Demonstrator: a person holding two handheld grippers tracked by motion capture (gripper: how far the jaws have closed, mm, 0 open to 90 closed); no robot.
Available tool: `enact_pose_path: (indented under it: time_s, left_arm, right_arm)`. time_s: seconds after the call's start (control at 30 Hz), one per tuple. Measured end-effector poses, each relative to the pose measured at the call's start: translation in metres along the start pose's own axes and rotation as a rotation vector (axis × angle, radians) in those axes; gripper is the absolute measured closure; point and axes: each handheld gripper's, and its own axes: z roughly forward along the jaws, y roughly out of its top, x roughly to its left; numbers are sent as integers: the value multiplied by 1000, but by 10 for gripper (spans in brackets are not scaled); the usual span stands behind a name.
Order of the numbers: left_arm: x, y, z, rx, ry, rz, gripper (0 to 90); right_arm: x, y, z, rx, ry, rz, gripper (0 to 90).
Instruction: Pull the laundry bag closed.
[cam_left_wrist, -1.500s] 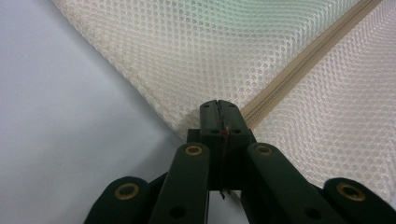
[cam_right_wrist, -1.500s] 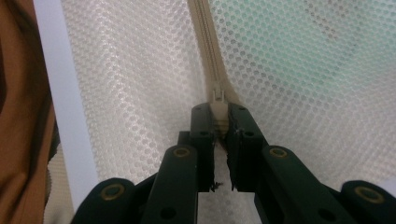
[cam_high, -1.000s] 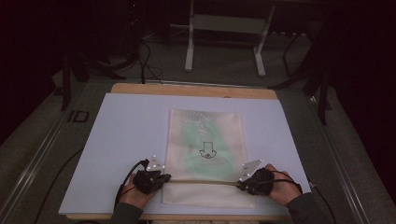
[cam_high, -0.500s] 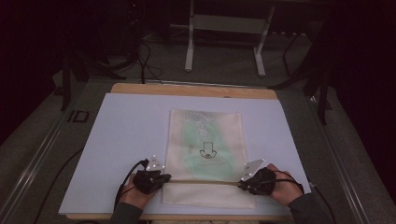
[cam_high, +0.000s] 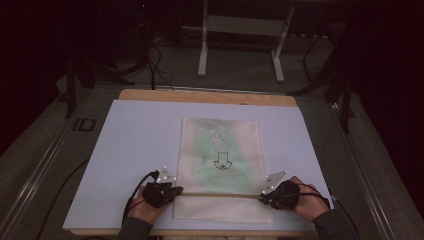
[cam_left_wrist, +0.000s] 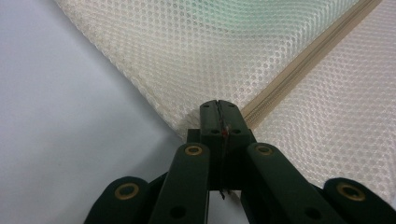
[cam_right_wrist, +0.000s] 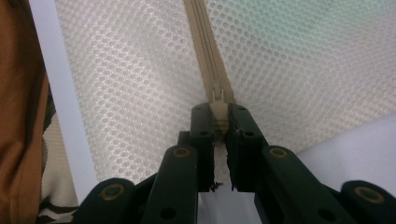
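Cream-white mesh zip bag (cam_high: 220, 165) lying flat near the middle of the pale lavender table mat (cam_high: 125, 150), long side running away from the person, something pale green (cam_high: 210, 150) showing through the weave and a small black printed mark (cam_high: 221, 162) near the centre. Beige zipper (cam_high: 220, 195) crossing the bag's near part from side to side, a narrow strip of mesh left below it toward the table's near edge.

Left gripper (cam_high: 173, 190) at the bag's left edge, at the zipper's left end, held in a hand (cam_high: 145, 207) coming in from below. Seen in the left gripper view: black jaws pressed together, pinching the mesh bag (cam_left_wrist: 196, 51) at its edge just beside the zipper tape (cam_left_wrist: 299, 70), left gripper (cam_left_wrist: 218, 106) tips meeting with only a thin bit of fabric between.

Right gripper (cam_high: 264, 196) at the bag's right edge, at the zipper's other end, held in the other hand (cam_high: 307, 202). Seen in the right gripper view: right gripper (cam_right_wrist: 219, 114) jaws narrow, clamped on the beige zipper pull (cam_right_wrist: 218, 112) right below the slider (cam_right_wrist: 217, 95), zipper teeth (cam_right_wrist: 203, 37) running straight away from the tips across the mesh.

Wooden table edge (cam_high: 210, 96) visible past the mat's far side
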Motion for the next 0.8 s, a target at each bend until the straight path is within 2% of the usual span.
enact_pose_path:
  time_s: [0.8]
  left_arm:
    - [0,0,0,-2,0,-2,895]
  right_arm:
    - [-6,-14,-7,-7,-12,36,825]
